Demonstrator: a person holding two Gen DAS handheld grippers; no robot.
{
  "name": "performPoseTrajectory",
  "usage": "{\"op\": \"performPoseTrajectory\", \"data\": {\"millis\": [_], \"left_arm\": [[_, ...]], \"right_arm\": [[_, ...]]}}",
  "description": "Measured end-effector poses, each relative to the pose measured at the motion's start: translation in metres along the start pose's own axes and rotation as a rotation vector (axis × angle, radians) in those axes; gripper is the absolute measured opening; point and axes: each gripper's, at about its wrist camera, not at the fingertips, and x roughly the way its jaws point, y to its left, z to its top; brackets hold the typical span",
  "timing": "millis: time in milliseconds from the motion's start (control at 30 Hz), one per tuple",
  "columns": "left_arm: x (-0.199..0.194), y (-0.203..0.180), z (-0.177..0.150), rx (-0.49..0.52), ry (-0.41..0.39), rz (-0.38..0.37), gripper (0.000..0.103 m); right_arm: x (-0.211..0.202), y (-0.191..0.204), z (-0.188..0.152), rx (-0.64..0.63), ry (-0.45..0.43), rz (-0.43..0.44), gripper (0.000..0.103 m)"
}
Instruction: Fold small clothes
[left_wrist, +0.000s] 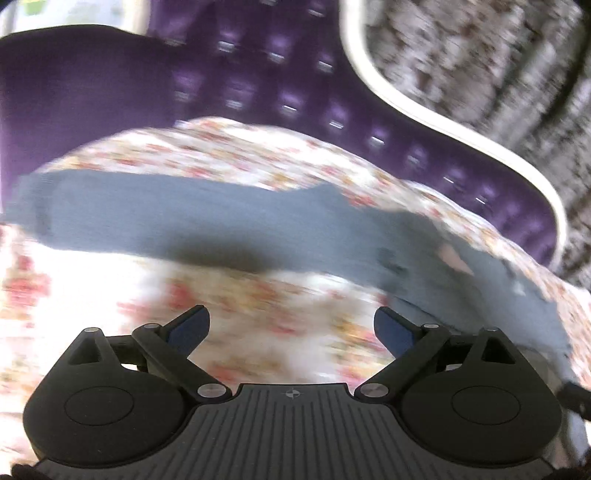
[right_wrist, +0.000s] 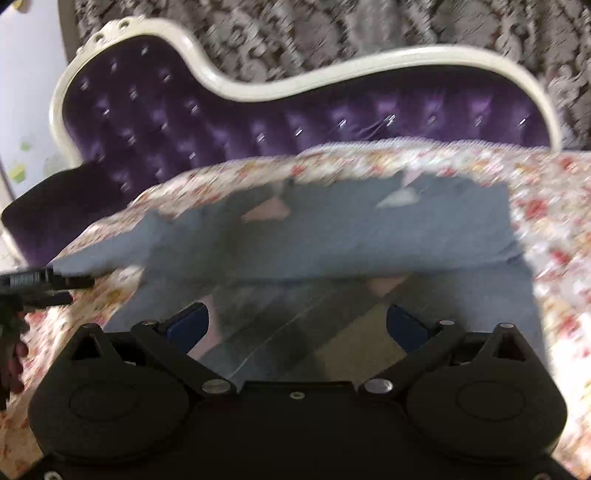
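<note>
Grey garment (right_wrist: 332, 236) lies on floral cover (left_wrist: 258, 332), one fold visible — more folds left, I judge. Left gripper (left_wrist: 291, 328) and right gripper (right_wrist: 295, 325): both apart, holding nothing.

A floral cloth (left_wrist: 258, 332) — white with red and yellow blooms — covers the surface and carries everything. Directly on it lies a grey garment (left_wrist: 184, 221), spread flat: in the left wrist view it stretches crosswise ahead of the spread jaws, in the right wrist view it runs from between the jaws forward — motion blur hides finer detail.
</note>
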Motion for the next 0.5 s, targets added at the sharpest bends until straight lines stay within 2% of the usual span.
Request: {"op": "performPoseTrajectory", "data": {"millis": [167,367,500], "left_arm": [[-0.008,0.051,0.015,-0.078,-0.046,0.102,0.096],[-0.007,0.097,0.021,-0.129,-0.098,0.153,0.092],[0.001,0.111,0.02,-0.104,-0.099,0.199,0.074]], "right_arm": [[0.008,0.012,-0.011,-0.023,0.025,0.009,0.103],[0.018,0.023,-0.016,-0.054,0.043,-0.004,0.103],[0.021,0.028,-0.019,-0.09,0.048,-0.014,0.103]]}}
